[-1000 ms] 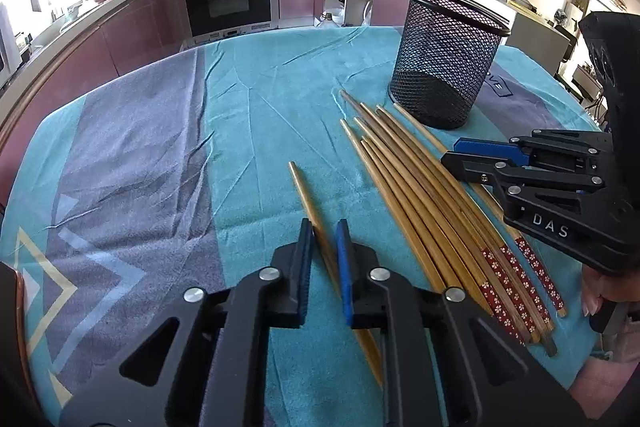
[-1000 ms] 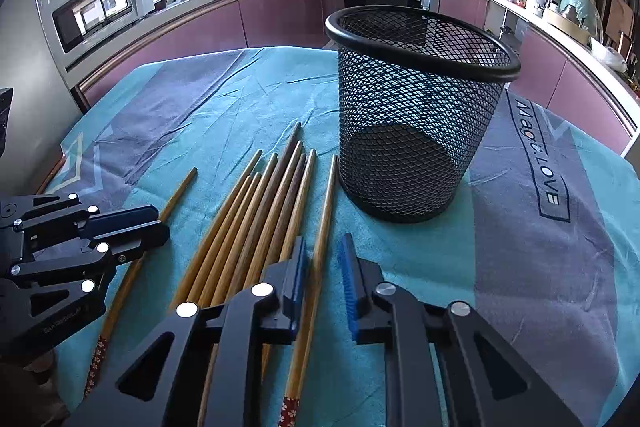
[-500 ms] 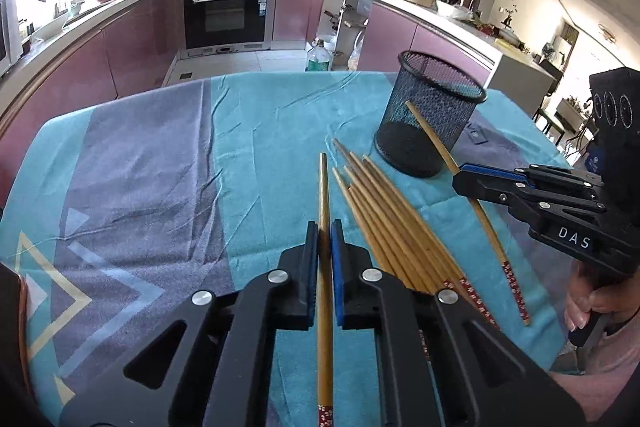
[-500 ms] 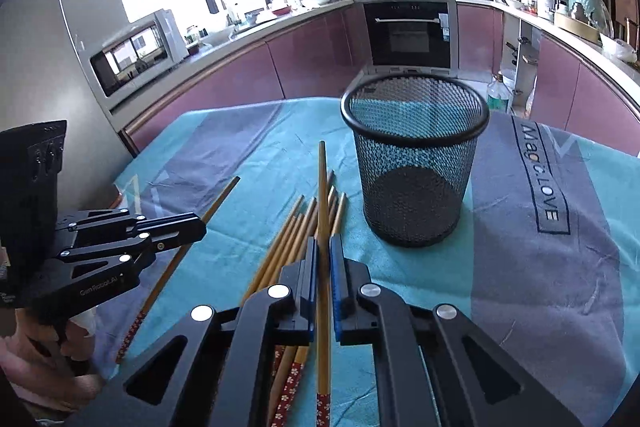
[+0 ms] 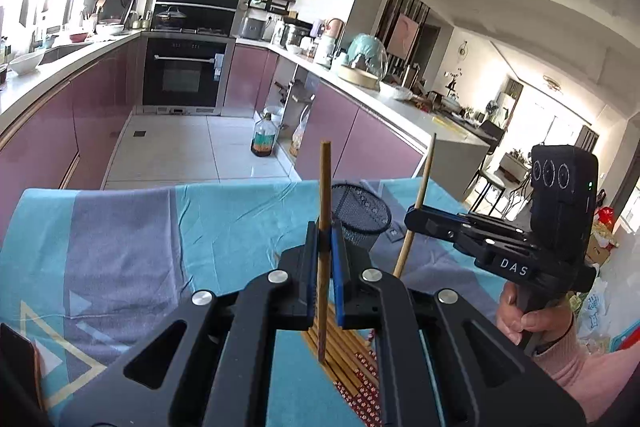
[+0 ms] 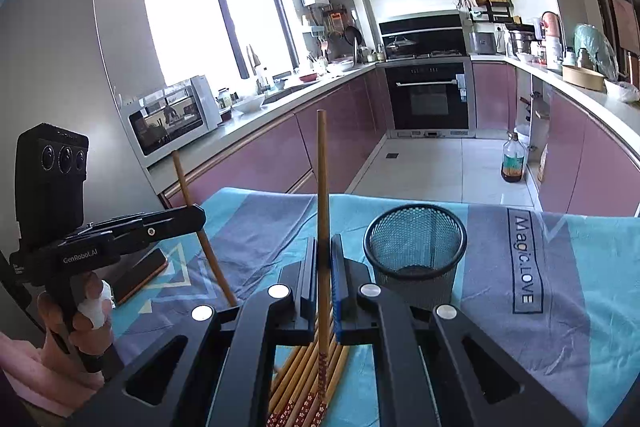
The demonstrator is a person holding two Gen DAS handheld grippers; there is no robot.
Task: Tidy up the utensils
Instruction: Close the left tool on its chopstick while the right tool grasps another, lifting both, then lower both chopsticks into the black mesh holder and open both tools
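My left gripper [image 5: 325,227] is shut on one wooden chopstick [image 5: 324,195] and holds it upright, well above the table. My right gripper [image 6: 323,245] is shut on another chopstick [image 6: 322,179], also upright and lifted. Each gripper shows in the other's view: the right one [image 5: 416,217] with its chopstick [image 5: 420,187], the left one [image 6: 198,215] with its chopstick [image 6: 200,227]. The black mesh cup [image 6: 416,247] stands empty on the cloth, just right of and beyond my right gripper; it also shows in the left wrist view [image 5: 360,213]. Several chopsticks [image 6: 308,375] lie bundled on the cloth below both grippers.
The table carries a teal and grey cloth [image 5: 132,239]. A dark phone-like slab [image 6: 140,271] lies near the table's left edge. Kitchen counters and an oven [image 6: 428,99] stand beyond the table.
Both grippers closed on a chopstick each, lifted them off the cloth and tilted them upright. The views now look out over the kitchen instead of down at the table.
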